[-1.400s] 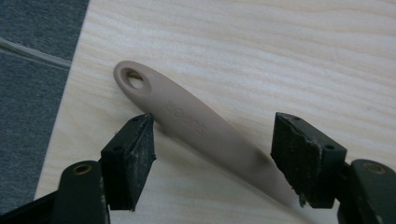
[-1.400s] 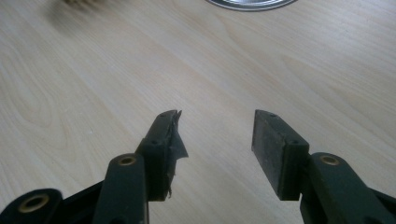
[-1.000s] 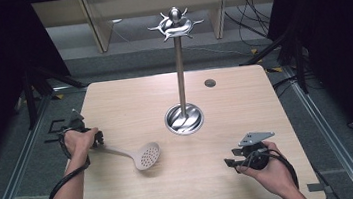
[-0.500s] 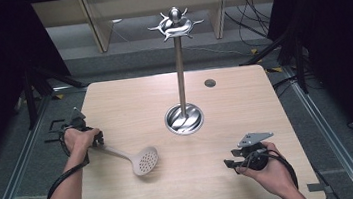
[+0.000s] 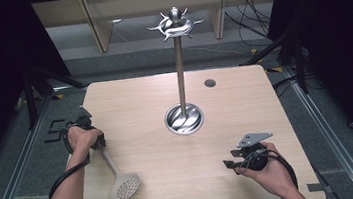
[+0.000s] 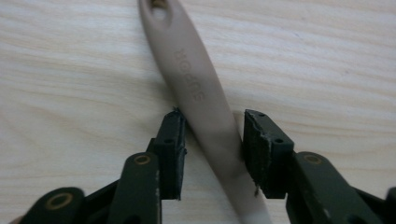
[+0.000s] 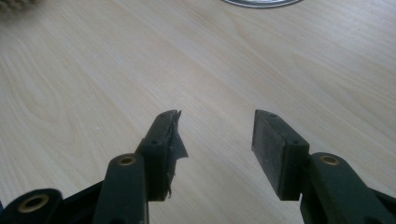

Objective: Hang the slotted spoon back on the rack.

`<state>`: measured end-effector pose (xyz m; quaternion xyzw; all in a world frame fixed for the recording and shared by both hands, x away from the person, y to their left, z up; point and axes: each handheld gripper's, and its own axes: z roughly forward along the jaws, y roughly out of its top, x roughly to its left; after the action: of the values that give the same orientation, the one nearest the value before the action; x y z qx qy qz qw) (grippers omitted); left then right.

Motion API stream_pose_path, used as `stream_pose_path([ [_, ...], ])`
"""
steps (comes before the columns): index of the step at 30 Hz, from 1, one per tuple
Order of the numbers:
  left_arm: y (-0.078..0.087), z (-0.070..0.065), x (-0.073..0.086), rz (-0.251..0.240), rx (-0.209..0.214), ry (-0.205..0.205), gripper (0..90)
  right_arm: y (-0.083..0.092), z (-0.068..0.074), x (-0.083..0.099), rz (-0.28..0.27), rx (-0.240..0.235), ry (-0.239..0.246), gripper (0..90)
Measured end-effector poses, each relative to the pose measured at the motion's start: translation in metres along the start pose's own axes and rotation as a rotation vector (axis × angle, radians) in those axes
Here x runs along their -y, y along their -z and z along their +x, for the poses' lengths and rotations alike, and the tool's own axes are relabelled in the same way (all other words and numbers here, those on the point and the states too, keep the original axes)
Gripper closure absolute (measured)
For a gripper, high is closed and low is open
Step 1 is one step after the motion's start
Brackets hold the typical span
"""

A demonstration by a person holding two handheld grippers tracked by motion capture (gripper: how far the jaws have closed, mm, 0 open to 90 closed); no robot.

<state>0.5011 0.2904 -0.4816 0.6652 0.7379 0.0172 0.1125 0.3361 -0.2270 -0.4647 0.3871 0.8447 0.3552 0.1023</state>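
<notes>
Skimmer [image 5: 118,179] | head toward person, handle away | left gripper [image 6: 212,140] jaws clamping handle | right gripper [image 7: 217,140] jaws apart

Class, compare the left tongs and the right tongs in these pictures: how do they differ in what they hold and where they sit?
The left tongs grip the handle of the beige slotted spoon; the right tongs hold nothing, jaws apart over bare wood. The left tongs sit near the table's left edge, the right tongs near its front right corner. Both have black jaws, are hand-held and stay low by the tabletop.
</notes>
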Motion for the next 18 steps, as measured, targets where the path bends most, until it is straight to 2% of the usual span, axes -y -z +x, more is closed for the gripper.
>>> stream_pose_path([
  [3,0.000,-0.006,0.000,0.007,0.007,-0.040,67.5,0.000,0.000,0.000,-0.001,-0.002,0.001,51.4],
  [5,0.000,-0.011,0.001,0.014,-0.019,-0.107,69.3,0.000,0.000,0.000,-0.003,-0.001,0.001,51.4],
  [6,0.000,-0.013,0.002,0.011,-0.016,-0.125,69.3,0.000,0.000,0.000,-0.003,0.002,0.002,51.4],
  [8,0.000,-0.015,0.004,0.002,-0.016,-0.134,69.3,0.000,0.000,0.000,-0.003,0.002,0.003,51.4],
  [9,-0.001,-0.018,0.005,-0.023,-0.008,-0.109,69.4,0.000,0.000,0.000,-0.003,0.003,0.003,51.4],
  [10,-0.002,-0.020,0.006,-0.039,-0.002,-0.106,69.4,0.000,0.000,0.000,-0.003,0.003,0.004,51.4],
  [12,0.001,-0.019,0.007,-0.008,-0.002,-0.164,69.4,0.000,0.000,0.000,-0.002,0.002,0.005,51.4],
  [13,-0.001,-0.022,0.008,-0.036,0.008,-0.135,69.4,0.000,0.000,0.000,-0.002,0.002,0.005,51.4],
  [15,0.000,-0.025,0.010,-0.060,0.016,-0.136,69.4,0.001,0.000,0.000,-0.003,0.003,0.004,51.4],
  [17,0.001,-0.025,0.012,-0.078,0.023,-0.154,69.4,0.001,0.000,0.000,-0.002,0.003,0.005,51.4],
  [18,0.004,-0.025,0.012,-0.070,0.026,-0.158,69.4,0.001,0.000,0.000,-0.001,0.003,0.004,51.4],
])
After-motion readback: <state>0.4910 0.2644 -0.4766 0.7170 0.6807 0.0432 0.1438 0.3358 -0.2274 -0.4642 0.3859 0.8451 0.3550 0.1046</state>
